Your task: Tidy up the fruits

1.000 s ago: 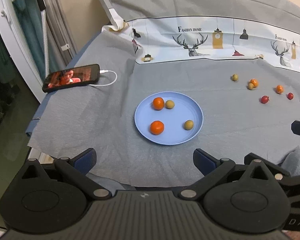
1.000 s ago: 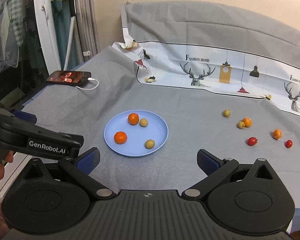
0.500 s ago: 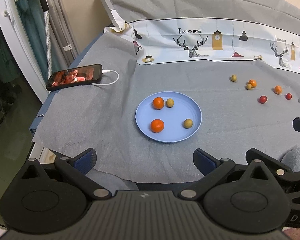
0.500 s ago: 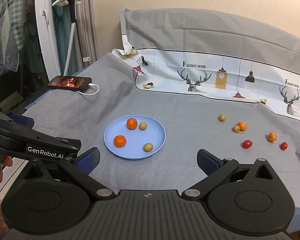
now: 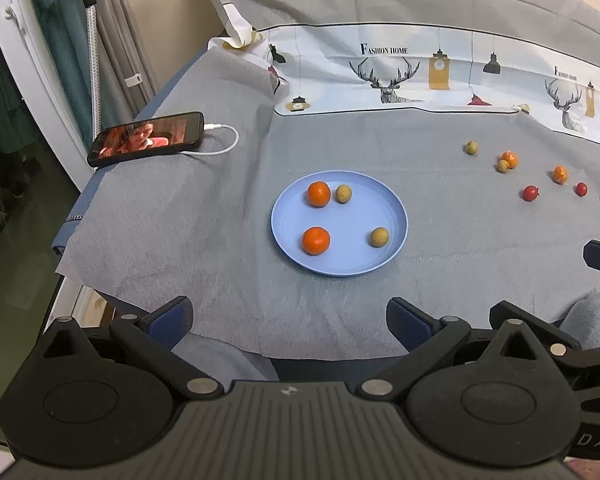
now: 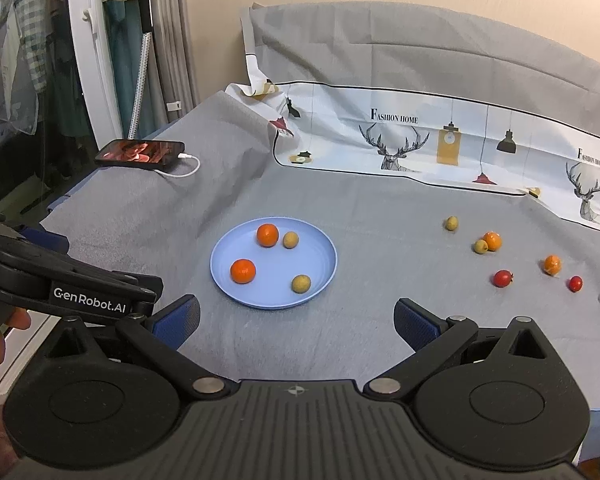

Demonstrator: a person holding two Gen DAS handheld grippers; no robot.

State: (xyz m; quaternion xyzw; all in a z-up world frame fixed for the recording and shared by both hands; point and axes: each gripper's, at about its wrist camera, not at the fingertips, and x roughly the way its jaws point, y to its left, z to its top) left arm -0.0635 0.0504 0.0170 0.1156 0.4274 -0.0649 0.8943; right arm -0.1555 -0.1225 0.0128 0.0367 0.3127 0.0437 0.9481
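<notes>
A light blue plate point(image 5: 394, 216) point(image 6: 324, 252) sits mid-table holding two oranges point(image 5: 318, 194) point(image 5: 316, 241) and two small green-brown fruits point(image 5: 343, 193) point(image 5: 379, 237). Loose fruits lie to the right: a green-brown one point(image 6: 451, 223), an orange point(image 6: 492, 240) touching another green one point(image 6: 480, 246), an orange point(image 6: 552, 264), and two red ones point(image 6: 503, 278) point(image 6: 575, 283). My left gripper point(image 5: 290, 322) is open and empty near the table's front edge. My right gripper point(image 6: 296, 320) is open and empty, in front of the plate.
A phone point(image 5: 147, 138) with a lit screen and white cable lies at the back left near the table edge. A printed cloth point(image 6: 440, 140) stands along the back. Grey cloth covers the table point(image 6: 380, 208). The left gripper's body point(image 6: 68, 284) shows in the right view.
Both grippers have drawn back and risen slightly, so the plate and fruits look a little farther away. Nothing on the table has moved. Both stay open.
</notes>
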